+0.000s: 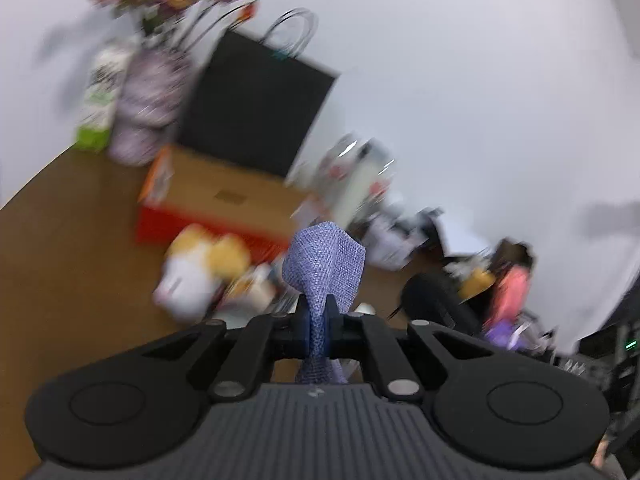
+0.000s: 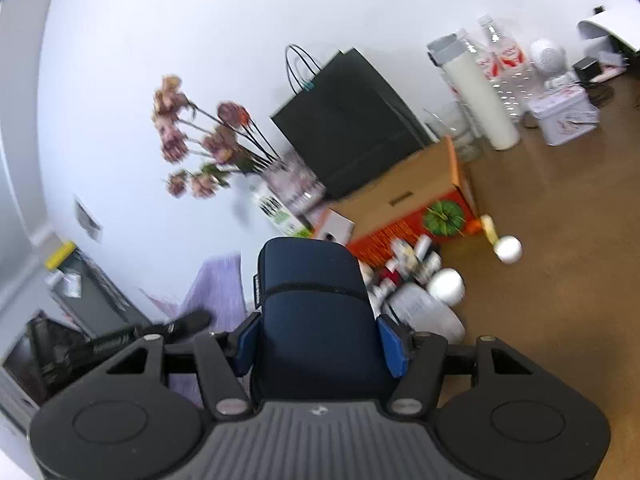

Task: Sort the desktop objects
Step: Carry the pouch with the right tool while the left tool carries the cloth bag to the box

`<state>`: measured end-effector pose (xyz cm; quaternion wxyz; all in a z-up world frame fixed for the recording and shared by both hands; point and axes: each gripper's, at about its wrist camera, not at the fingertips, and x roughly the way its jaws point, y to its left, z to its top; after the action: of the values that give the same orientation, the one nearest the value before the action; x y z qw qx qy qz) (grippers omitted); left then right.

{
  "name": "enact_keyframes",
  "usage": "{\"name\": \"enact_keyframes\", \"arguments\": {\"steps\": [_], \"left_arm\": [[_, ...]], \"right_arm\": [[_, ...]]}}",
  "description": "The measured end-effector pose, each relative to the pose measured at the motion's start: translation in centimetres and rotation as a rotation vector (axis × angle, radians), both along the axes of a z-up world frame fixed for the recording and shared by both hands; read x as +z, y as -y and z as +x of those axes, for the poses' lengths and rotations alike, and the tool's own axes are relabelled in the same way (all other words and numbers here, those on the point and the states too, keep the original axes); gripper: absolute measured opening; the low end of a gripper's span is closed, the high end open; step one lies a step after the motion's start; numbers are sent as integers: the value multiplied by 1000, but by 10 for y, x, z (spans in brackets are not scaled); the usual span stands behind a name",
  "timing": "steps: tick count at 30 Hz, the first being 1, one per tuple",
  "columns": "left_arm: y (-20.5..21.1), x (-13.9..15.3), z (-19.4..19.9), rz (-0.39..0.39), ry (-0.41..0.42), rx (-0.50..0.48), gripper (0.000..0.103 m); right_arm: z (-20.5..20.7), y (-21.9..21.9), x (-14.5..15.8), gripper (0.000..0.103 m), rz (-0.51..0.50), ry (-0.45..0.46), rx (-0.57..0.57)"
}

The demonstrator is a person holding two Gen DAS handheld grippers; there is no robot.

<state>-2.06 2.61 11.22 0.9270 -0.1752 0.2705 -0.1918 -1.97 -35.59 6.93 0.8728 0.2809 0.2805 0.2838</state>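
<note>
Left gripper (image 1: 319,316) is clenched on a fold of lavender woven cloth (image 1: 325,264) that rises ahead of its fingertips, blurred clutter beyond. Right gripper (image 2: 322,342) grasps a smooth, rounded navy zip case (image 2: 314,312) between blue pads; bare brown tabletop (image 2: 560,264) lies open to its right.

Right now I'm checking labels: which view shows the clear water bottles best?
The right wrist view: the clear bottles stand sharp against the wall, red labels visible. The left wrist view shows them only as a motion-blurred smear beside the black bag.
</note>
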Motion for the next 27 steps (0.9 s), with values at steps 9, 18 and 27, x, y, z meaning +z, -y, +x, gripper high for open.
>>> {"name": "enact_keyframes", "arguments": {"steps": [9,18,27], "left_arm": [[16,-76,-64,161,-131,1,7],[30,-79,-73,237,-78,-19,7],[21,-74,-56,176,-86,-16,7]], "right_arm": [[-81,-83,-42,60,-609,38,-130],[-81,-110,-67,69,-705,-40,-135],[-53,-126,-56,57,-703,-27,-36]]}}
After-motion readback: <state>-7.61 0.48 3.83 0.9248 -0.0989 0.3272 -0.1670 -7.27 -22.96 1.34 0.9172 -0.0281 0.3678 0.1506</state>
